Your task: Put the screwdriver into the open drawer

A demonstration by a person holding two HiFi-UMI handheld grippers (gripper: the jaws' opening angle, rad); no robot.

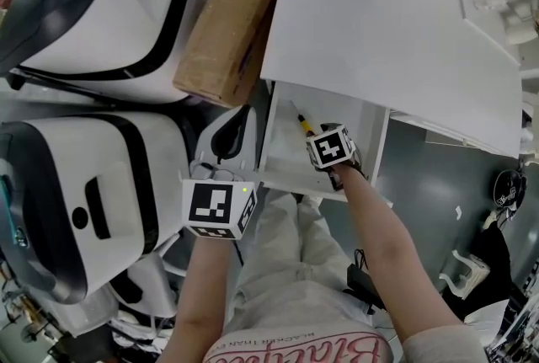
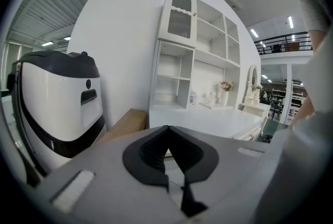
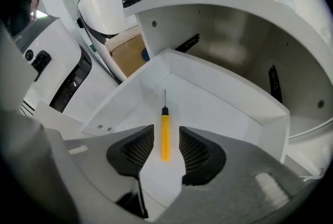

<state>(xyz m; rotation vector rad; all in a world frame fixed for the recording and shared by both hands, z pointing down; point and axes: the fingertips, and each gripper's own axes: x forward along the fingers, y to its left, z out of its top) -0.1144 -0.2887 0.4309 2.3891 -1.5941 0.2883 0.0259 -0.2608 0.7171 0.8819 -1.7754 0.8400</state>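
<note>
Right gripper point(image 3: 165, 130) wide open, holding nothing.
The screwdriver point(image 3: 165, 141) lies loose in the drawer point(image 3: 229, 94), between its jaws; the job looks done.

The shirt point(image 1: 296, 348) carries pink script lettering, seen upside down. It cannot be read reliably. No other text is legible.

1. We see our right gripper point(image 3: 165, 132) pointing down into the open drawer point(image 3: 229, 95), its jaws standing apart.
2. The screwdriver point(image 3: 165, 134) lies flat on the drawer floor between the ribbed pads point(image 3: 138, 151), touching neither. Its yellow handle is toward us and its thin tip points away.
3. Behind the drawer we see the hollow of the cabinet point(image 3: 234, 36).
4. At left stand two white machines point(image 3: 52, 72), with a cardboard box point(image 3: 127, 54) beside them.
</note>
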